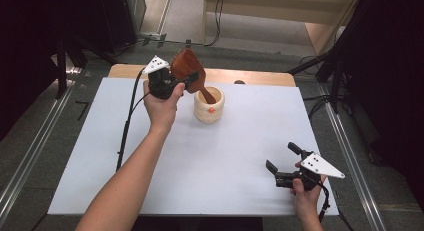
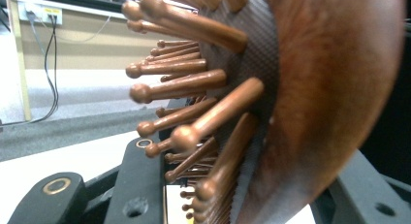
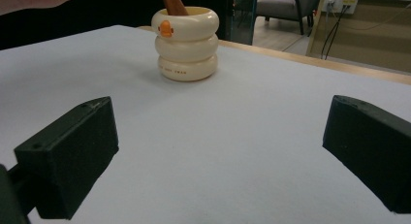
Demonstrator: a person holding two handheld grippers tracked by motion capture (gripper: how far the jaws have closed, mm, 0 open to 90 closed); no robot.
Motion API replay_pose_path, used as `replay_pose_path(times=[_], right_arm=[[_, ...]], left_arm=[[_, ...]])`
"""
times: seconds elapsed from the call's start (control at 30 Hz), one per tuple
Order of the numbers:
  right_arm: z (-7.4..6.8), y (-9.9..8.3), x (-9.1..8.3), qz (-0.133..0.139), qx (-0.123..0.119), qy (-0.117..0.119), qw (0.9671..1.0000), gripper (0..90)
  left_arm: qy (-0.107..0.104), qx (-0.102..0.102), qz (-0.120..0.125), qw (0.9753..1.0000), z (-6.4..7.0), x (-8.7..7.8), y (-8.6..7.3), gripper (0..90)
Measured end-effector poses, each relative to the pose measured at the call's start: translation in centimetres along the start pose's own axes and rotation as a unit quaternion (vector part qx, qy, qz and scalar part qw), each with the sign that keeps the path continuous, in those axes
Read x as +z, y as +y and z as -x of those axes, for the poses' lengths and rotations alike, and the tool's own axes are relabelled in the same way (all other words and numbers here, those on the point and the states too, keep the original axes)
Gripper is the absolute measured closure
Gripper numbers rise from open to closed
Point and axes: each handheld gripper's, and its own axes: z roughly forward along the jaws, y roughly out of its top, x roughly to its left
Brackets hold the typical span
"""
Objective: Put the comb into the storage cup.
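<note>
Above the cream holder [image 1: 209,107], my left gripper [image 1: 176,84] grasps the hairbrush [image 1: 189,66], handle inside; next, release gently. Right gripper [image 1: 284,163] fingers released.

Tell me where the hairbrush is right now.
In the high view, the hairbrush is held in the left gripper at the table's far side, handle down in the cream holder.

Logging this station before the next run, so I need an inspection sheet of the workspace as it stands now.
Surface: white table top, bare wooden strip along its far edge.
Job's things: wooden hairbrush, handle down inside cream ringed cup; cup upright.
Clutter: nothing seen.
Grippers: left gripper shut on the hairbrush head; right gripper open, low at the near right edge.
Cables: black cable trails from the left gripper across the table.
Surroundings: floor cables, dark stands, chair behind.
</note>
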Motion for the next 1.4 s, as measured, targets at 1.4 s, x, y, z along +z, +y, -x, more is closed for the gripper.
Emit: replay_pose_path(times=[1.4], right_arm=[[0.0, -0.2, 0.2, -0.003, 0.002, 0.003, 1.0, 0.0]], left_arm=[[0.012, -0.033, -0.043, 0.9984, -0.5, 3.1, -3.7, 56.1]])
